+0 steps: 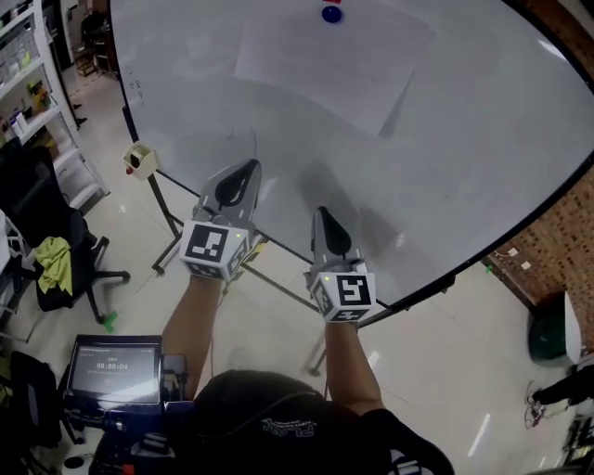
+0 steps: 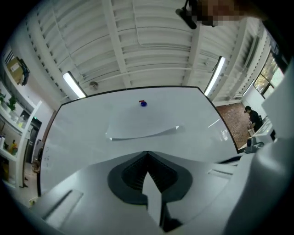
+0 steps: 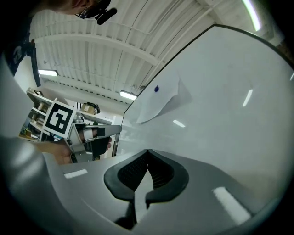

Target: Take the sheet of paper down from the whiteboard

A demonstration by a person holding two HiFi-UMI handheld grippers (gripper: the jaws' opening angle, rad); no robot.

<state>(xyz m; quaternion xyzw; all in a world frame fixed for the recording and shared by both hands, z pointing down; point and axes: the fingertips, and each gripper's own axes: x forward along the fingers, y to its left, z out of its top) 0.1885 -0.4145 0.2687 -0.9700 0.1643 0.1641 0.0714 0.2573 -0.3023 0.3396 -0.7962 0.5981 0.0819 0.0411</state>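
Glossy and white, the big whiteboard (image 1: 483,139) on its black stand fills the scene. A white rectangular sheet of paper (image 1: 325,65) is pinned high on it by a round blue magnet (image 1: 331,14). The left gripper (image 1: 249,169) and right gripper (image 1: 321,213) both have jaws pressed together, empty. They should probably open before reaching: one pinches the curling lower edge, the other frees the magnet. The sheet hangs above both tips, well apart.
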